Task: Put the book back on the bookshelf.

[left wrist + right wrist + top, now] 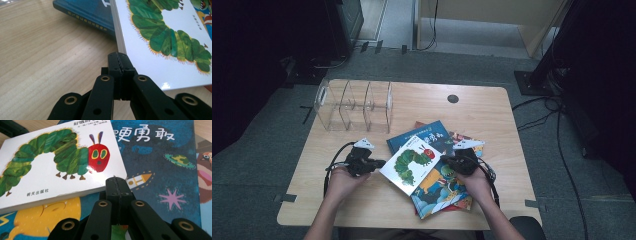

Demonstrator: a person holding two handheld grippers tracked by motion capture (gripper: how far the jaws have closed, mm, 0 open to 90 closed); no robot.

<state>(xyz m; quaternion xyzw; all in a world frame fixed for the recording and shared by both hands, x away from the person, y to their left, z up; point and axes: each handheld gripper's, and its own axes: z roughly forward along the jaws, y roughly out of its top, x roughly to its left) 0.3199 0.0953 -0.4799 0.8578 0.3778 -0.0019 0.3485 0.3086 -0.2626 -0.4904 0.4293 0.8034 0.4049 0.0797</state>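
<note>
A white board book with a green caterpillar lies on top of a loose pile of picture books. Under it are a dark blue book and a colourful one. My left gripper is shut, its tips at the caterpillar book's left edge on the table; nothing is between the jaws. My right gripper is shut too, its tips at the book's right edge over the blue book.
A clear acrylic rack with several slots stands at the table's back left. The wooden table has a round cable hole at the back. Cables and stands lie on the floor beyond.
</note>
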